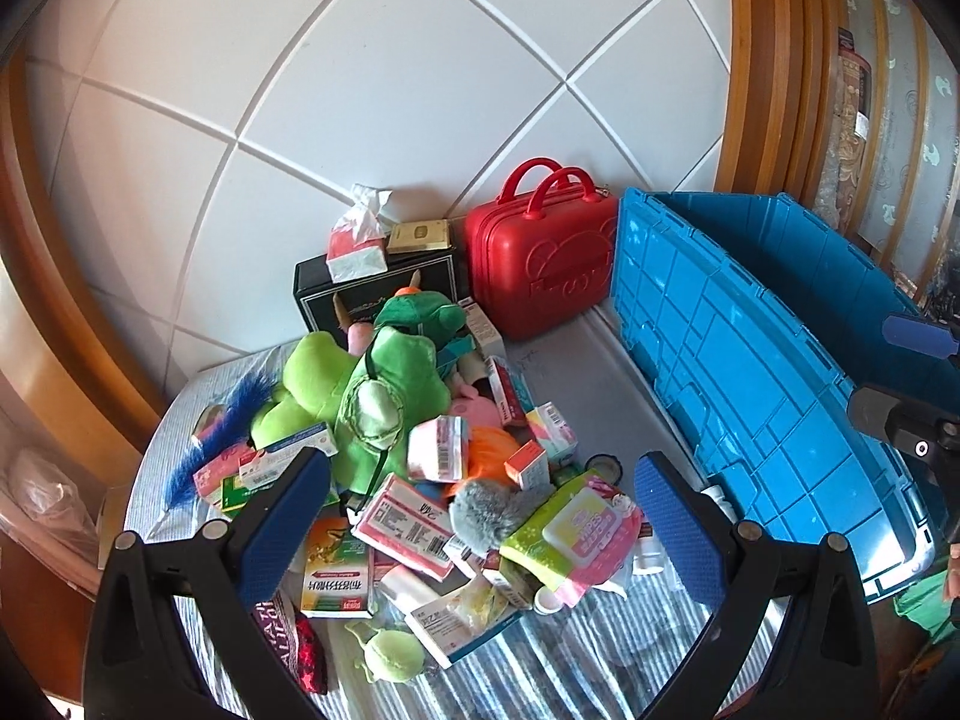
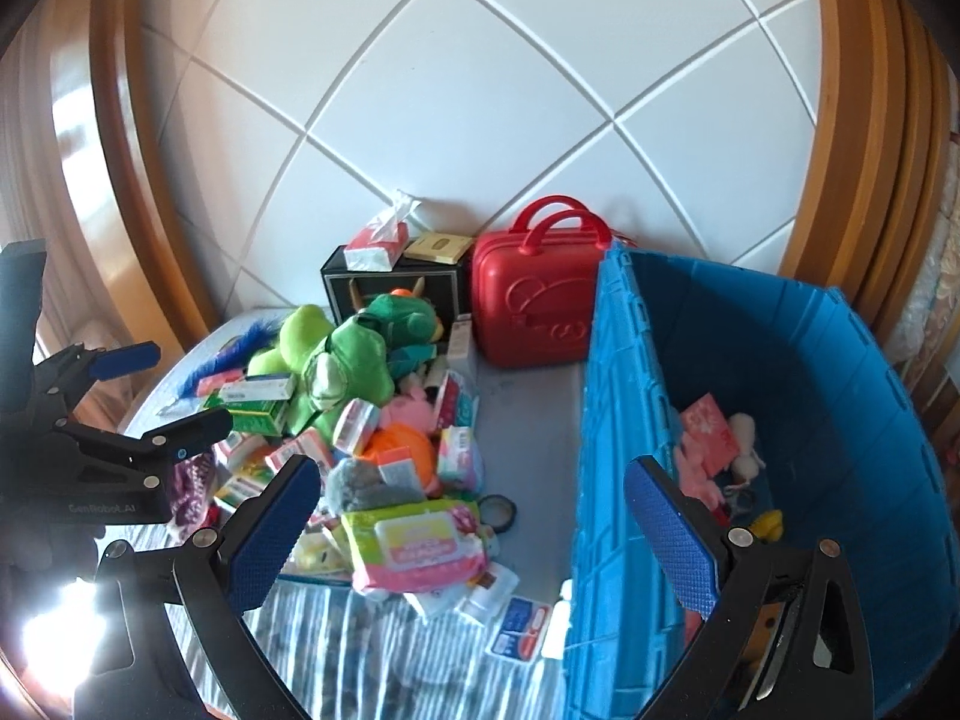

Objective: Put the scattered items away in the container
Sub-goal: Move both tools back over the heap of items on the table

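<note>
Left gripper [image 1: 480, 516] jaws spread wide, nothing between the blue pads; it hangs over the pile. Right gripper [image 2: 474, 531] likewise wide and empty, straddling the near wall of the blue crate [image 2: 612, 420].

Pile of scattered items sits at 9–12 o'clock from the right gripper, on a striped cloth [image 2: 384, 648]. Crate is at 3 o'clock of the pile, touching or just beside it; can't tell which.

Readable text:
- wipes pack [image 1: 576, 525], green/pink, label reads "WIPES"; rest of the print too small.
- pink-and-white medicine box [image 1: 403, 519] with barcode and Chinese characters, not legible.
- orange/green box [image 1: 334, 576], Chinese lettering on a red band.
- left gripper body in the right view carries "GenRobot.AI".
- red hard case [image 1: 540, 273] has an embossed logo, letters unclear.

Other items: green plush toy [image 1: 384, 402] on top of the pile, grey fuzzy toy [image 1: 486, 510], black tape roll [image 2: 497, 510], tissue pack [image 1: 358, 243] on a black box [image 1: 372, 294] at 12 o'clock.

Inside the crate: a pink packet [image 2: 711, 429], white plush [image 2: 744, 438], something yellow [image 2: 768, 522]; lower contents hidden behind the right finger. Crate's far right edge is cut off by the frame.
</note>
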Motion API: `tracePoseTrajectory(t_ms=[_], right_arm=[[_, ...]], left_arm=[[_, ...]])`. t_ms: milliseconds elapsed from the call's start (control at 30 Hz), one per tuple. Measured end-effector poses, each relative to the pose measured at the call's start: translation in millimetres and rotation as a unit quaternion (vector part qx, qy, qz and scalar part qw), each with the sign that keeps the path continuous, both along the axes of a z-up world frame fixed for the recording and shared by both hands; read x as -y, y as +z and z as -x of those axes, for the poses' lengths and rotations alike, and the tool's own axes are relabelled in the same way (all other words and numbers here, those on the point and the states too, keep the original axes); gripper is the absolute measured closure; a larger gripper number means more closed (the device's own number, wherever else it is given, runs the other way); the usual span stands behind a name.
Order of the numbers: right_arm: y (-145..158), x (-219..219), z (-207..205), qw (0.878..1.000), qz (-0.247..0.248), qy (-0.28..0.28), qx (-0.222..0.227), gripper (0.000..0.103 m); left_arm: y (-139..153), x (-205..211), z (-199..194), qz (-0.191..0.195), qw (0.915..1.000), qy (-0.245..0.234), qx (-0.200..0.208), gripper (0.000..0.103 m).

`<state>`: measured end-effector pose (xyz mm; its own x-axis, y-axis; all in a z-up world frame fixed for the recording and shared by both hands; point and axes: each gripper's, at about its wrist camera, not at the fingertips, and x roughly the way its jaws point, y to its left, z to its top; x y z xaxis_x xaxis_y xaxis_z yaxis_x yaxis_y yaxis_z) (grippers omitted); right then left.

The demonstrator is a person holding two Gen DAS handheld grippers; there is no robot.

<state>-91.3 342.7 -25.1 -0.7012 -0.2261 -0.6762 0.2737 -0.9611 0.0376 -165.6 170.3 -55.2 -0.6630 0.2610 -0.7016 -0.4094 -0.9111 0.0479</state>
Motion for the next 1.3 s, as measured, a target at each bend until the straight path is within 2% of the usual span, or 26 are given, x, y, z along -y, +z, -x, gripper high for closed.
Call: tracePoseTrajectory(t_ms=[233,467,800,1000,1300], right_arm=[[-15.5,47.4,-9.5,1.000,0.001,0.023,0.018,0.000],[-22.8,74.7,-19.1,0.999,0.002,0.034,0.023,0.000],[-24.3,81.2,-30.1,0.999,0.002,0.032,0.023,0.000],[-23.9,82.3,-34.7,0.999,-0.010,0.030,0.021,0.000],[-23.5,81.9,-42.4,0.999,-0.023,0.016,0.023,0.000]], left_arm=[[-13.8,47.9,-9.0,0.006,0.9996,0.025,0.013,0.000],[-21.7,74.4,-16.1,0.012,0.9990,0.038,0.020,0.000],[-21.1,87.1,-23.4,0.013,0.9984,0.051,0.021,0.000],[-27.3,93.8,-24.0,0.009,0.9966,0.070,0.044,0.000],[-29.9,96.8,-33.8,0.024,0.9948,0.088,0.044,0.000]])
